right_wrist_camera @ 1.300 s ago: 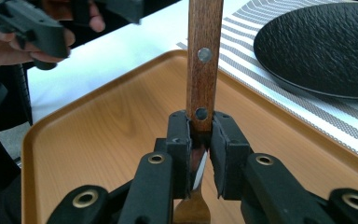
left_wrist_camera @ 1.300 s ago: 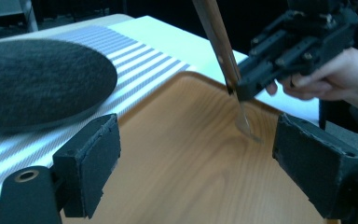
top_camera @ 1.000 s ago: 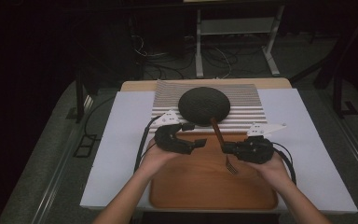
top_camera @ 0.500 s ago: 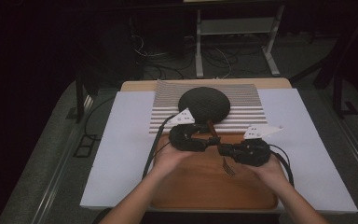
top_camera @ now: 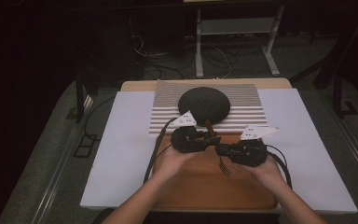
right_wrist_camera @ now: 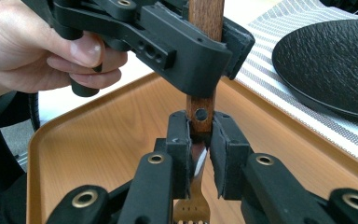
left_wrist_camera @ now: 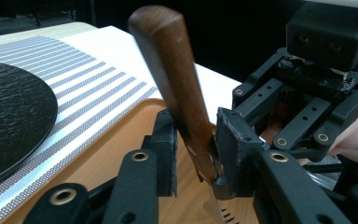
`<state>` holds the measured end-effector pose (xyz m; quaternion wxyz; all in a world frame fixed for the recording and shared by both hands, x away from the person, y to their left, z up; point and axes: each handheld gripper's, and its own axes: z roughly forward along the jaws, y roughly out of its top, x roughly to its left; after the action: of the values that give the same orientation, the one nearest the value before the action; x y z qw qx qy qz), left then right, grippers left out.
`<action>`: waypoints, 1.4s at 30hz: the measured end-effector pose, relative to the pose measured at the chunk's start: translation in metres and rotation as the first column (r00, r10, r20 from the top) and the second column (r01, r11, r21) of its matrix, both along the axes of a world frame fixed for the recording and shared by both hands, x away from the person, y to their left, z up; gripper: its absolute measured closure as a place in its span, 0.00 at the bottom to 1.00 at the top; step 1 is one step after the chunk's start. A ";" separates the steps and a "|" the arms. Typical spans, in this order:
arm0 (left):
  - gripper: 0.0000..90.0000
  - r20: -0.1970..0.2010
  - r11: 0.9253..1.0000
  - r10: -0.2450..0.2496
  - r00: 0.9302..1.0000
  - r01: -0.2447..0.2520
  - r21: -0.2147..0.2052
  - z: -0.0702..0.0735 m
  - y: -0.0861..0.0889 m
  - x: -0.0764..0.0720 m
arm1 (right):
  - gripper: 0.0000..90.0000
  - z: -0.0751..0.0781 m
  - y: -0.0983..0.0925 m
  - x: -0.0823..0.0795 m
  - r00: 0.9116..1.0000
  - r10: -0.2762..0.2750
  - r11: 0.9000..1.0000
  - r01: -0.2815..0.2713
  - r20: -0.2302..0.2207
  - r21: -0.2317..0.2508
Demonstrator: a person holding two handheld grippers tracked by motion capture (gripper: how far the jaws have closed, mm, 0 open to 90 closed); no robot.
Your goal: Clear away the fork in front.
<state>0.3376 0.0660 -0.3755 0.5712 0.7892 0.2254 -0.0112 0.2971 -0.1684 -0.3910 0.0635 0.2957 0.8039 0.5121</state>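
Note:
A fork (top_camera: 224, 167) with a brown wooden handle (left_wrist_camera: 168, 70) hangs over the wooden tray (top_camera: 200, 186), tines down. My right gripper (right_wrist_camera: 199, 144) is shut on the fork where the handle meets the metal neck; its tines (right_wrist_camera: 191, 210) show below the pads. My left gripper (left_wrist_camera: 198, 135) has just been closing on the handle higher up, and its pads now meet both sides of it. In the high view the left gripper (top_camera: 209, 139) and the right gripper (top_camera: 220, 150) stand tip to tip above the tray's far edge. The handle's top end leans toward the black plate (top_camera: 204, 105).
The black plate sits on a grey-and-white striped mat (top_camera: 168, 112) just beyond the tray. A white sheet (top_camera: 121, 154) covers the tabletop on both sides. Cables trail from both grippers toward the person. A metal stand (top_camera: 235, 28) is on the dark floor behind.
My left gripper has moved right from the tray's left part to the fork's handle, and its jaws have drawn in around it. The right gripper has kept the fork in place.

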 end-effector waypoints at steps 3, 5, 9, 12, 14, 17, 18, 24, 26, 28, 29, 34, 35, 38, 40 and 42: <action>0.78 -0.005 1.000 -0.006 1.000 0.006 -0.010 0.000 0.000 0.000 | 0.86 0.000 0.001 0.000 1.000 -0.003 1.000 0.003 0.005 -0.001; 0.80 -0.006 1.000 -0.017 1.000 0.017 -0.019 0.000 0.000 0.000 | 0.86 0.000 0.001 0.000 1.000 -0.002 1.000 0.002 0.005 0.001; 0.84 0.004 0.999 -0.039 0.999 0.039 -0.034 0.001 0.000 -0.002 | 0.84 0.001 0.002 -0.001 1.000 0.003 1.000 -0.003 0.015 0.001; 0.84 0.016 0.998 -0.048 0.999 0.049 -0.030 0.002 0.001 -0.002 | 0.81 0.001 0.002 -0.002 1.000 0.006 1.000 -0.006 0.022 0.005; 0.84 0.016 0.998 -0.052 0.999 0.053 -0.034 0.003 0.003 -0.002 | 0.71 0.002 0.001 -0.003 1.000 0.010 1.000 -0.011 0.028 0.021; 0.84 0.021 0.998 -0.047 0.999 0.048 -0.042 0.006 0.009 0.000 | 0.55 0.004 -0.002 -0.005 0.999 0.004 1.000 -0.005 0.051 0.022; 0.85 0.025 0.998 -0.046 0.999 0.047 -0.044 0.007 0.011 0.001 | 0.47 0.005 -0.005 -0.005 0.998 0.005 1.000 -0.005 0.056 0.011; 0.85 0.063 0.999 -0.036 0.997 0.038 -0.036 0.015 0.031 0.003 | 0.31 0.004 -0.019 -0.001 0.996 -0.067 0.998 0.067 0.057 0.001; 0.85 0.067 0.999 -0.035 0.997 0.037 -0.039 0.016 0.039 0.003 | 0.24 0.001 -0.025 0.000 0.994 -0.097 0.995 0.098 0.046 -0.014; 0.85 0.074 0.998 -0.036 0.997 0.039 -0.039 0.018 0.046 0.004 | 0.19 -0.004 -0.032 0.000 0.990 -0.125 0.991 0.127 0.063 -0.034; 0.85 0.075 0.998 -0.035 0.997 0.038 -0.040 0.019 0.050 0.004 | 0.18 -0.006 -0.036 -0.001 0.991 -0.126 0.991 0.128 0.054 -0.035; 0.85 0.079 0.998 -0.041 0.996 0.045 -0.047 0.023 0.069 0.005 | 0.14 -0.017 -0.061 -0.007 0.983 -0.173 0.984 0.175 0.068 -0.039; 0.85 0.079 0.998 -0.041 0.996 0.045 -0.047 0.023 0.069 0.005 | 0.14 -0.019 -0.065 -0.009 0.982 -0.178 0.983 0.181 0.065 -0.040; 0.85 0.076 0.998 -0.041 0.996 0.044 -0.044 0.024 0.079 0.004 | 0.13 -0.022 -0.071 -0.013 0.978 -0.197 0.979 0.200 0.063 -0.048; 0.85 0.073 0.998 -0.043 0.996 0.046 -0.042 0.025 0.085 0.004 | 0.10 -0.026 -0.077 -0.017 0.978 -0.201 0.977 0.205 0.061 -0.054; 0.85 0.072 0.998 -0.043 0.996 0.046 -0.037 0.026 0.092 0.003 | 0.09 -0.030 -0.082 -0.021 0.978 -0.203 0.977 0.206 0.051 -0.058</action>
<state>0.3408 0.1575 -0.3495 0.5935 0.7828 0.1870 -0.0004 0.2758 -0.2501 -0.4206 0.1430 0.3633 0.7834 0.4836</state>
